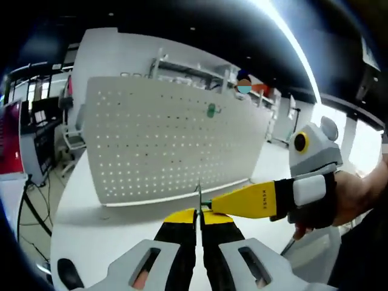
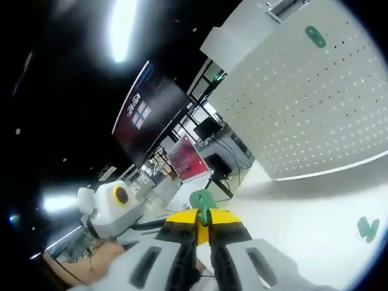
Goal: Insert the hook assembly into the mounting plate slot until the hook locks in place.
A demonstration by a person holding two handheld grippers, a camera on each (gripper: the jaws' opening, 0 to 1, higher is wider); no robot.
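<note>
Yellow-tipped jaws of the left gripper [image 1: 198, 213] sit pressed together at the near edge of the left gripper view, pinching a thin metal hook [image 1: 199, 197] that sticks up between their tips. From the right, the right gripper [image 1: 213, 205] reaches in with its yellow jaw tips meeting that same hook, a hand [image 1: 351, 197] wrapped around its grey body.

In the right gripper view, the right gripper's [image 2: 202, 219] jaws are clamped on a green hook piece [image 2: 202, 202], with the left gripper's grey body [image 2: 112, 209] beside it on the left.

Beyond them, a white perforated mounting plate [image 1: 163, 142] stands upright on a white table [image 1: 85, 230], carrying one green hook [image 1: 211, 110] near its top. Another green piece [image 2: 367, 228] lies on the table at right. Far left, a red screen [image 2: 189, 159] and desks with monitors sit under a dark ceiling with a bright strip light [image 1: 291, 42].
</note>
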